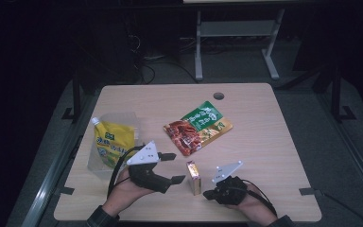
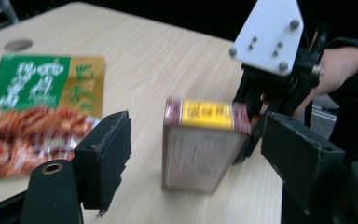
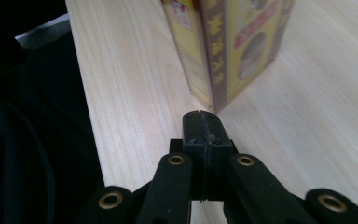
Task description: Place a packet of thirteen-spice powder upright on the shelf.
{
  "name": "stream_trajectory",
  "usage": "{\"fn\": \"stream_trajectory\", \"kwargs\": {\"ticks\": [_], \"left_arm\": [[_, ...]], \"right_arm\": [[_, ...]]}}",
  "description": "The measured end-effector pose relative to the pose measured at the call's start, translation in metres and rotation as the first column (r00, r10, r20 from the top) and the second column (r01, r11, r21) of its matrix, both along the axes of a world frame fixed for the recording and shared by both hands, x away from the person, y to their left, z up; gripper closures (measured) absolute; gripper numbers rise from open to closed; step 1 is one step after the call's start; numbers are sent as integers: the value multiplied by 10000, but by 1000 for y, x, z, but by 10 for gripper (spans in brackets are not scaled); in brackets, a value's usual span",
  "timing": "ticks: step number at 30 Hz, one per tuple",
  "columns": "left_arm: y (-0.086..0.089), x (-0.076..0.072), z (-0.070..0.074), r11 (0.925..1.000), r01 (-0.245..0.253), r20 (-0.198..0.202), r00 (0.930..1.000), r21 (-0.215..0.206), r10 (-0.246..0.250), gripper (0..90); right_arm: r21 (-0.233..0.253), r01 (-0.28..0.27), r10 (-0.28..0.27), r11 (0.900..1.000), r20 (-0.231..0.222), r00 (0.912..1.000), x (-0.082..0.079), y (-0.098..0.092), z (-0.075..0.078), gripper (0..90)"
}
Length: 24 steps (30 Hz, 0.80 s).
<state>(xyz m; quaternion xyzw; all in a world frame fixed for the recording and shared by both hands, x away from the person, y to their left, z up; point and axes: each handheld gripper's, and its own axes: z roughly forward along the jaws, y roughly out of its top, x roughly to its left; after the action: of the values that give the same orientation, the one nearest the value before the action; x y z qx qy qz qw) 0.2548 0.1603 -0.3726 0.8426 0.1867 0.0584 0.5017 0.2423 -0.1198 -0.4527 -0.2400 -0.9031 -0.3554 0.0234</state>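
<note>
Carton's label print is blurred, unreadable.
Left gripper [image 2: 191,154] jaws gape wide either side of the upright yellow carton [image 2: 200,144], gripping nothing; right gripper [image 3: 204,122] pressed closed, empty.

A dim lab: bare test table [image 1: 264,137], cables [image 1: 156,66] (floor).

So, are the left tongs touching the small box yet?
Apart. The left gripper view shows the left tongs open, with bare table visible between each jaw and the upright small box.
</note>
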Motion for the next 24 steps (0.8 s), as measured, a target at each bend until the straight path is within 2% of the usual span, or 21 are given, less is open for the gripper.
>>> {"fn": "stream_trajectory", "kwargs": {"ticks": [5,10,12,14,19,24], "left_arm": [[16,-10,-23,9990,-324,-498,9982,296,339,235],[28,-18,-46,9951,-561,-883,9941,817,633,233],[28,-18,-51,9935,-580,-977,9929,978,675,233],[28,-17,-54,9919,-603,-983,9926,1119,714,232],[26,-15,-57,9918,-448,-997,9934,1197,569,232],[26,-15,-58,9916,-502,-1059,9924,1195,629,232]], "right_arm": [[-152,-81,80,9999,-16,10000,2,7,-2,899],[-220,-99,99,9997,-24,9999,5,13,-4,899],[-329,-142,145,9994,82,9999,7,13,-5,900],[-285,-31,31,9996,-8,10000,7,14,-5,900],[-430,167,-162,9989,123,9998,13,12,-5,900],[-504,378,-362,9980,319,9988,21,11,-5,900]]}}
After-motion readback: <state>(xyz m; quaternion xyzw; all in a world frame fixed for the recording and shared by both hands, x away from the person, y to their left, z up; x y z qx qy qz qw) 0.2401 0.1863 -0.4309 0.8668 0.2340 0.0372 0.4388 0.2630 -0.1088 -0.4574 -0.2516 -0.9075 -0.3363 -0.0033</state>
